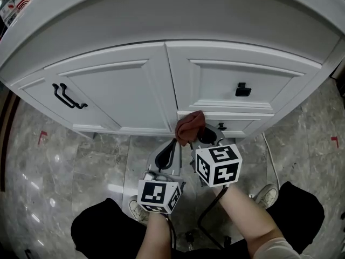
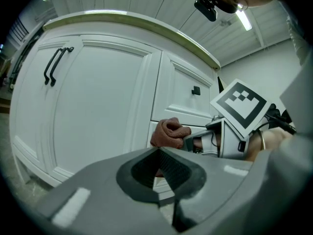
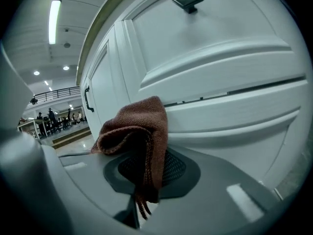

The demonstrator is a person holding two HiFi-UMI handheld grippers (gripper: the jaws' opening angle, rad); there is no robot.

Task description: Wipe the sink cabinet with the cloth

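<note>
The fingers of the right gripper (image 3: 146,182) are clenched on a bunched brown cloth (image 3: 139,126), which touches the top left corner of the lower drawer front (image 3: 230,116) of the white sink cabinet (image 1: 118,85). The left gripper (image 2: 157,175) hangs just beside it, fingers closed on nothing, above the marble floor (image 1: 70,161).

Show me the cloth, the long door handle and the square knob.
cloth (image 3: 142,126), right gripper view, folded middle.
long door handle (image 1: 69,97), head view, middle of bar.
square knob (image 1: 242,90), head view, its face.
</note>
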